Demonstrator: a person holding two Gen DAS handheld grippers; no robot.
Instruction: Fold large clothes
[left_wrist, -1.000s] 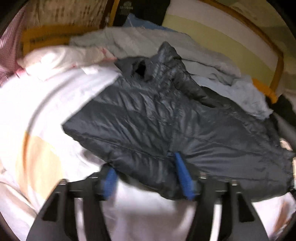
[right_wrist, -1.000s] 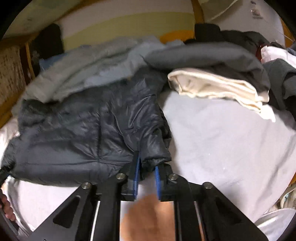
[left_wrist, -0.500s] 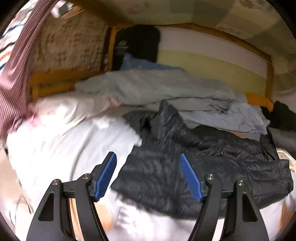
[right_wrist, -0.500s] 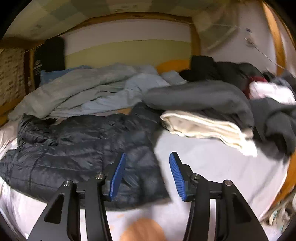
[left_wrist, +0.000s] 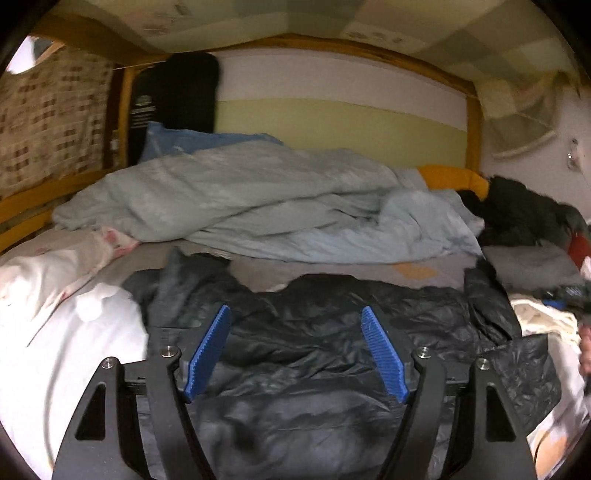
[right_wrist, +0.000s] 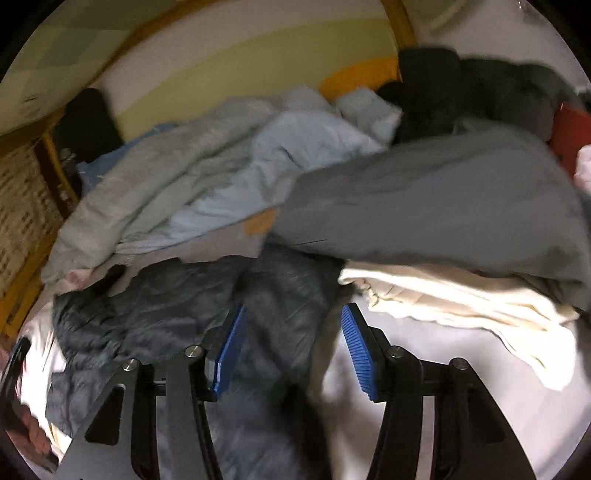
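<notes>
A dark quilted puffer jacket lies spread across the white bed sheet. My left gripper is open and empty, with its blue pads over the jacket's near middle. In the right wrist view the same jacket lies left and centre. My right gripper is open and empty over the jacket's right edge, which runs between its pads.
A pale blue-grey duvet is heaped along the back of the bed. Folded grey and cream clothes lie at the right. Dark clothes pile in the far right corner. A wooden bed frame borders the left.
Both grippers have let go of the jacket and opened. Both have lifted back from its near edge; the jacket now lies flatter on the bed.
</notes>
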